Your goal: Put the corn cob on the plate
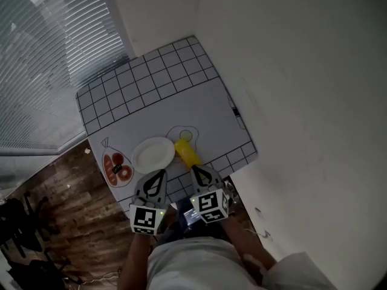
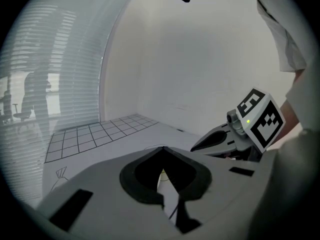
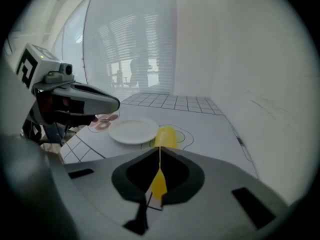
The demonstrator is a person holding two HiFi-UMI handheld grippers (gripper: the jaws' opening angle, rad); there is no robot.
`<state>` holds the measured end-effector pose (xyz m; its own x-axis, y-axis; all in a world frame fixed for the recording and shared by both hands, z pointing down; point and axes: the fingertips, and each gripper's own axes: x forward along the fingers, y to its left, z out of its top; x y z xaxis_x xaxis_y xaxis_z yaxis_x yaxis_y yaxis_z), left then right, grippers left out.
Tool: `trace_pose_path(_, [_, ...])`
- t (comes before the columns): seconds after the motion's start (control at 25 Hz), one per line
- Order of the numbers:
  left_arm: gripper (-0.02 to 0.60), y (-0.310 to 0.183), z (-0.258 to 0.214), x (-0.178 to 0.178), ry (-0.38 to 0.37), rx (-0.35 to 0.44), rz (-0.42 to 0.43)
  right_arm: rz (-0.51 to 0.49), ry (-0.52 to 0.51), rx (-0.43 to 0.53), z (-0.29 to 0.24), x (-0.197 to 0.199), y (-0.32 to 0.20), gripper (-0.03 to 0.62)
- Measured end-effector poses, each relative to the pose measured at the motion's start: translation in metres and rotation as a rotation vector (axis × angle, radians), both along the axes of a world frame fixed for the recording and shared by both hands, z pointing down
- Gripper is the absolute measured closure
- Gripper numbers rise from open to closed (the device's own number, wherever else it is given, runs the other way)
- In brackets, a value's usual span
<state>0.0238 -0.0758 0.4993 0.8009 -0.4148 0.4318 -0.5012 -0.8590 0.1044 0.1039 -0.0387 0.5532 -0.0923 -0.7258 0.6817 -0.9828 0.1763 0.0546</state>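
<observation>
- The yellow corn cob [image 1: 187, 153] lies on the bench's grid-printed mat [image 1: 151, 95], just beside the right rim of the white plate [image 1: 151, 156] and partly over a drawn fried egg [image 1: 185, 135].
- The right gripper [image 1: 198, 171] hangs over the cob's near end, its fingers pressed together with nothing between them.
- The left gripper [image 1: 161, 174] hovers at the plate's near edge, its fingers likewise closed and holding nothing.
- A red meat drawing [image 1: 116, 167] lies left of the plate.

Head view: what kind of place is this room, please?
Probably an office or test room, not a real kitchen: a printed grid mat with drawn food, slatted window blinds and a wood-pattern floor.
</observation>
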Motion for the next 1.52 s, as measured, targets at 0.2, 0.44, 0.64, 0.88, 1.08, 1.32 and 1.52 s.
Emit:
trace_pose_path(0.2, [0.574, 0.003, 0.006, 0.010, 0.006, -0.023, 0.000, -0.040, 0.005, -0.050, 0.014, -0.003, 0.006, 0.537])
trace_pose_path(0.44, [0.574, -0.009, 0.010, 0.022, 0.000, -0.029, 0.022, -0.092, 0.096, -0.035, 0.023, -0.007, -0.013, 0.425])
trace_pose_path(0.64, [0.574, -0.014, 0.002, 0.018, 0.049, -0.051, -0.022, -0.125, 0.181, -0.029, 0.028, -0.009, -0.009, 0.423])
trace_pose_path(0.88, [0.574, -0.019, 0.000, 0.014, 0.059, -0.063, -0.028, -0.078, 0.197, -0.058, 0.039, 0.001, -0.009, 0.349])
trace_pose_path(1.08, [0.574, -0.022, 0.001, 0.016, 0.060, -0.073, -0.030, -0.036, 0.150, -0.119, 0.049, 0.026, -0.016, 0.330])
trace_pose_path(1.32, [0.574, -0.027, 0.003, 0.013, 0.054, -0.083, -0.039, 0.038, 0.155, -0.140, 0.048, 0.051, -0.020, 0.326])
trace_pose_path(1.52, [0.574, -0.036, 0.002, 0.011, 0.062, -0.085, -0.065, 0.048, 0.170, -0.115, 0.038, 0.060, -0.020, 0.333])
